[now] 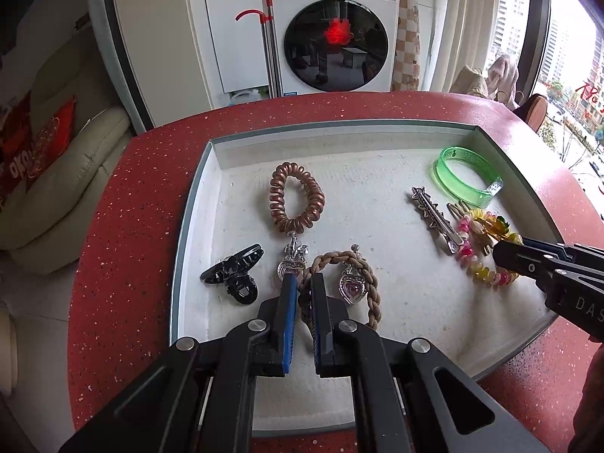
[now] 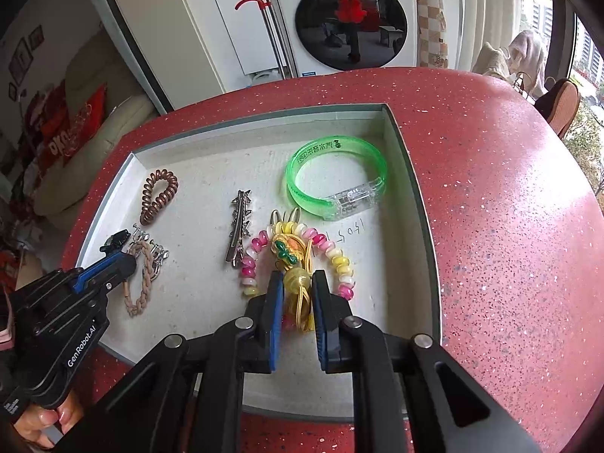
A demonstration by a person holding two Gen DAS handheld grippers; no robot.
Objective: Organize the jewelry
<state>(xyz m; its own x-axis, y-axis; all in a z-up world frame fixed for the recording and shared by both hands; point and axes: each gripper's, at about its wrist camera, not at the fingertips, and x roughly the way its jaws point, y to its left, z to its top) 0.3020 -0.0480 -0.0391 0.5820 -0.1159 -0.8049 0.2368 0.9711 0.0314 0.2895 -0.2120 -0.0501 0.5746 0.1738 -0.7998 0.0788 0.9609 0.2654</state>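
A white tray [image 1: 196, 204] lies on the red table and holds the jewelry. My left gripper [image 1: 304, 283] is shut on the left edge of a braided tan hair tie [image 1: 368, 283], between two heart earrings [image 1: 351, 287]. My right gripper [image 2: 296, 283] is shut on a yellow bead-and-cord hair tie [image 2: 296, 279] that lies across a pink and yellow spiral band [image 2: 339, 260]. A copper spiral hair tie [image 1: 296, 198], a black claw clip [image 1: 234, 275], a silver star hair clip [image 1: 436, 219] and a green bangle [image 1: 466, 179] lie on the tray.
The red speckled table [image 2: 490, 207] runs round the tray, wide on the right. A washing machine [image 1: 332, 34] and a red-handled mop [image 1: 268, 37] stand behind it. A cream sofa [image 1: 56, 173] is at the left, a window at the right.
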